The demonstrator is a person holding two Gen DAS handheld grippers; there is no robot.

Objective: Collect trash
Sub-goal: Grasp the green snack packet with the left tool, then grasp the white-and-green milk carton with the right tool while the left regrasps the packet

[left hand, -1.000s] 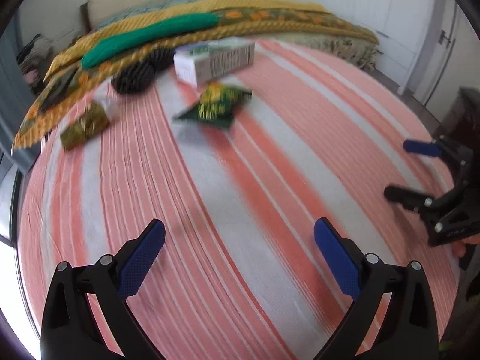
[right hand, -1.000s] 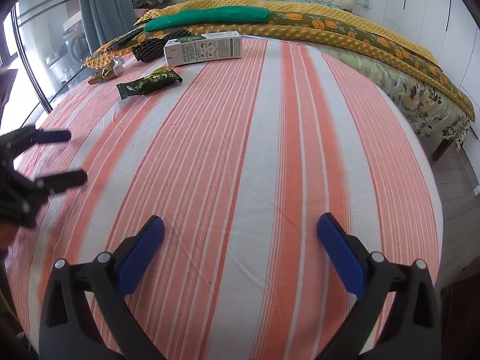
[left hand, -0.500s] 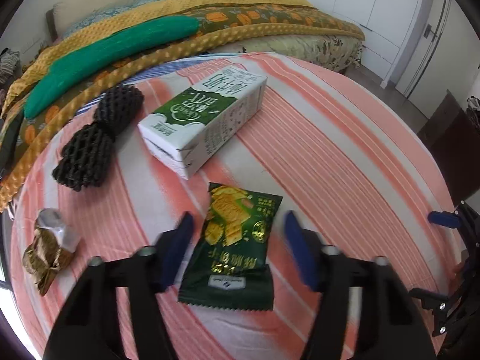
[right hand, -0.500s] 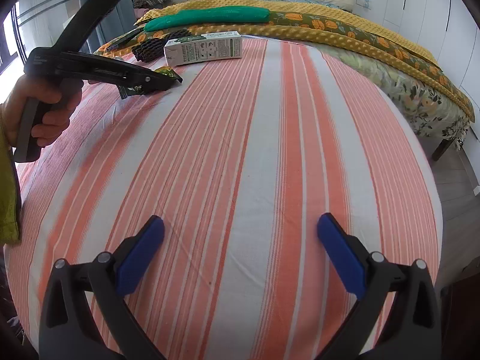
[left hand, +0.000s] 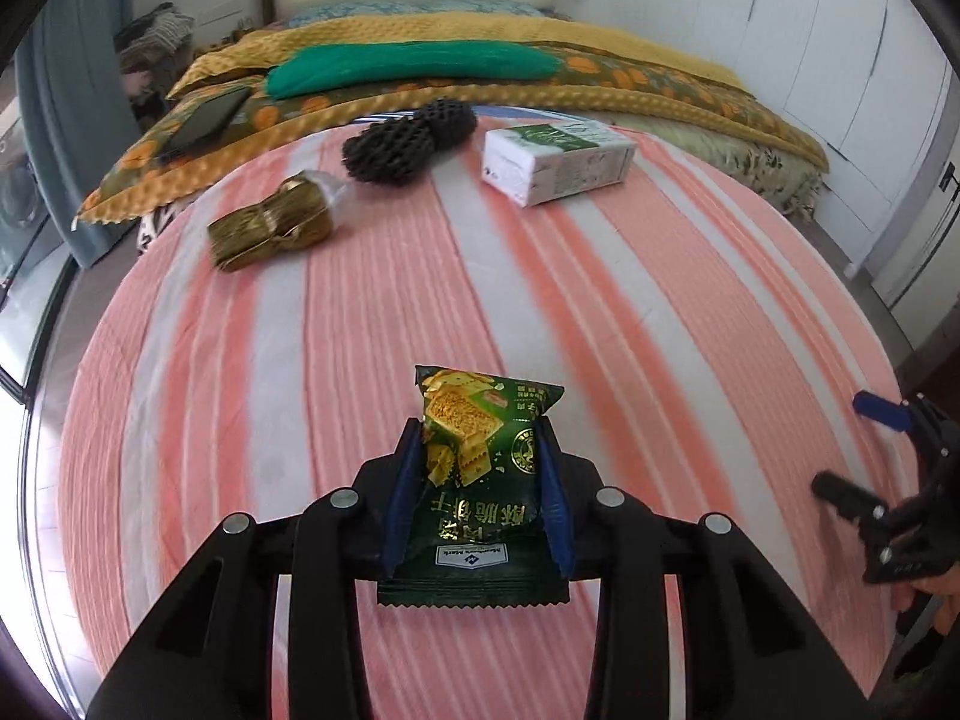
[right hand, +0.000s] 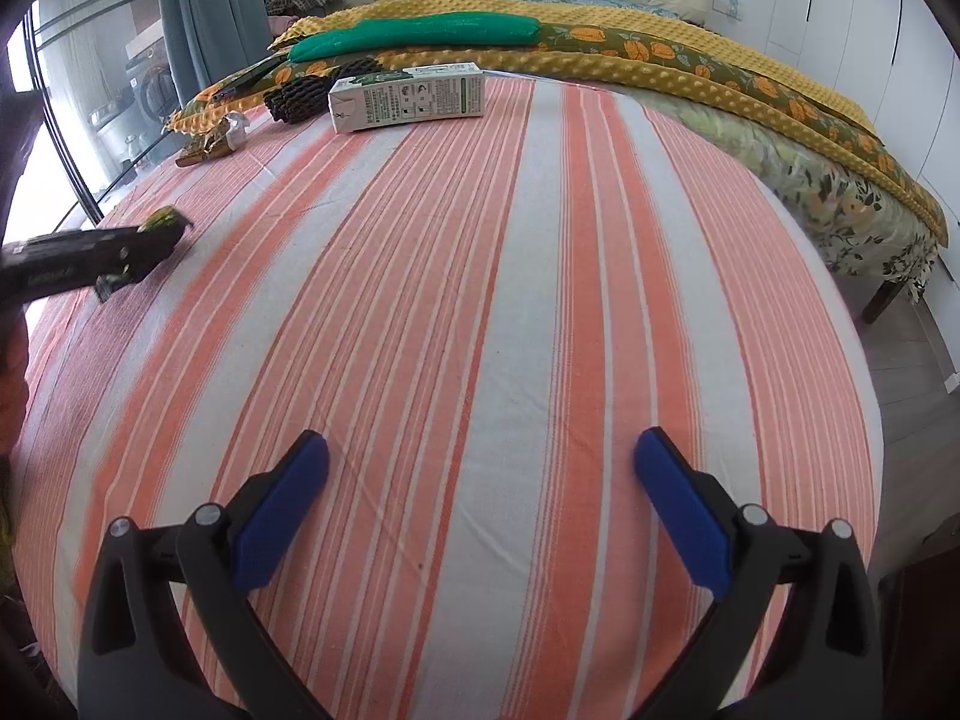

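My left gripper (left hand: pixel 478 438) has its jaws closing, and both blue pads press the sides of a green snack packet (left hand: pixel 489 396), which bulges between them. From the right wrist view the left gripper (right hand: pixel 150 240) is at the left edge of the bed, with the packet's tip (right hand: pixel 161 219) poking out. Farther up the striped sheet (left hand: pixel 660 300) lie a white and green milk carton (left hand: pixel 558 162), a crumpled gold wrapper (left hand: pixel 276 225) and a black foam net (left hand: pixel 408 141). My right gripper (right hand: pixel 480 462) is open over the sheet, holding nothing.
A yellow and floral blanket (left hand: pixel 630 90) with a green cushion (left hand: pixel 408 63) and a dark phone (left hand: pixel 204 120) on it lies across the head of the bed. A window and curtain (right hand: pixel 198 12) are on the left, white wardrobes (left hand: pixel 810 30) on the right.
My left gripper went from wide open over bare sheet to the green packet and closed on it, then drew back with it. The right gripper has not moved.
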